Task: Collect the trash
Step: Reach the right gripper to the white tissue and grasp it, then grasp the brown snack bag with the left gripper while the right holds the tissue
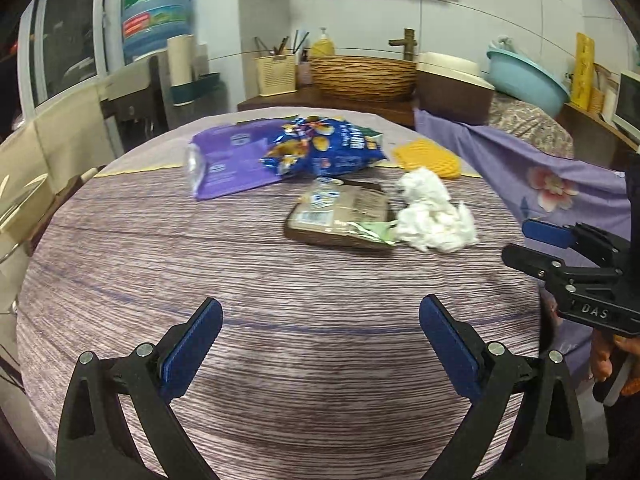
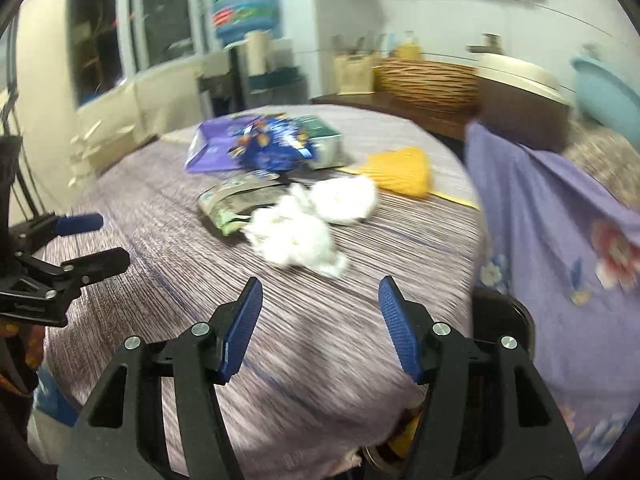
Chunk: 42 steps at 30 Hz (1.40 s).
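Trash lies at the far side of a round table [image 1: 280,360] under a striped purple cloth: crumpled white tissue [image 1: 432,212] [image 2: 304,224], a brown snack packet [image 1: 340,216] [image 2: 236,200], a blue chip bag [image 1: 324,148] [image 2: 272,146], a flat purple packet [image 1: 228,164] [image 2: 208,148] and a yellow foam net [image 1: 428,158] [image 2: 400,172]. My left gripper [image 1: 320,304] [image 2: 112,240] hovers open and empty over the near cloth. My right gripper [image 2: 320,282] [image 1: 520,242] is also open and empty, just short of the tissue.
A chair draped in purple floral cloth [image 1: 540,176] [image 2: 560,220] stands close at the table's right. Behind are a counter with a wicker basket [image 1: 364,76], a blue basin [image 1: 524,80] and a water bottle [image 1: 156,8]. Cream chairs [image 1: 60,140] line the left.
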Motion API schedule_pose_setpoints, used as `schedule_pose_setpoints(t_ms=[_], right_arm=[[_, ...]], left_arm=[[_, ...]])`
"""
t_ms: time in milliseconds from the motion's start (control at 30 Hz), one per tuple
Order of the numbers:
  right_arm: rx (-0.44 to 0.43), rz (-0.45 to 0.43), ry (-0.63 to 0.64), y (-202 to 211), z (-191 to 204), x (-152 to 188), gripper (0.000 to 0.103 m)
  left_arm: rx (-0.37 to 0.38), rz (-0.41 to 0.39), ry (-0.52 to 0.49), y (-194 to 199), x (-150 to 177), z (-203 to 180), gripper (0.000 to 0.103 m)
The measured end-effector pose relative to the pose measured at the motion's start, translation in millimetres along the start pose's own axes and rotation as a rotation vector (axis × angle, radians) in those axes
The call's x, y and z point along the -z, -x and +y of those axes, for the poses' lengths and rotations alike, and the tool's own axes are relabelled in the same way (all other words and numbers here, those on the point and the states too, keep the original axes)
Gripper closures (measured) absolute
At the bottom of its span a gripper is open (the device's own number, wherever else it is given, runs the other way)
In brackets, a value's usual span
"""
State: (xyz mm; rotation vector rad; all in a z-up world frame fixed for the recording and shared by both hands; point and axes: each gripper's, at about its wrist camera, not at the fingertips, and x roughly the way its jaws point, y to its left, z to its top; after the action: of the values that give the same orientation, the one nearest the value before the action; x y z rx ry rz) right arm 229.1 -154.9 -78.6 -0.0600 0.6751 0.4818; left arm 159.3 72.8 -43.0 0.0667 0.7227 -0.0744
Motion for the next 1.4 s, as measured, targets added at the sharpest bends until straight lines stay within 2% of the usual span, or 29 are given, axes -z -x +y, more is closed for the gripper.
schedule_pose_setpoints(t_ms=[167, 333, 433, 633, 767, 1100, 1400], right_arm=[[0.009, 0.052, 0.098, -32.5, 25.1, -21.2, 0.042], [0.04, 0.112, 0.138, -62.8, 29.2, -32.8, 0.043], [0.051, 0.134, 0.139, -70.9, 27.8, -32.8, 0.055], [0.032, 0.093, 0.132, -58.5, 23.2, -31.3, 0.079], [0.001, 0.058, 0.093, -44.5, 21.2, -29.1, 0.086], [-0.017, -0.026, 0.011, -3.0, 11.4, -26.1, 0.088], [0.004, -0.047, -0.028, 19.8, -1.7, -14.0, 0.088]], left_arm=[[-0.009, 0.006, -0.002, 0.6, 0.5, 9.6, 0.005], [-0.003, 0.014, -0.033, -4.8, -3.2, 8.1, 0.005], [0.013, 0.019, -0.047, -8.8, -5.4, 5.1, 0.005], [0.033, 0.04, -0.065, -20.6, -9.2, -1.2, 0.005], [0.03, 0.052, -0.096, -27.7, -14.2, -7.4, 0.005], [0.039, 0.117, -0.193, -61.0, -34.9, -27.7, 0.005], [-0.03, 0.166, -0.266, -102.5, -54.4, -53.6, 0.006]])
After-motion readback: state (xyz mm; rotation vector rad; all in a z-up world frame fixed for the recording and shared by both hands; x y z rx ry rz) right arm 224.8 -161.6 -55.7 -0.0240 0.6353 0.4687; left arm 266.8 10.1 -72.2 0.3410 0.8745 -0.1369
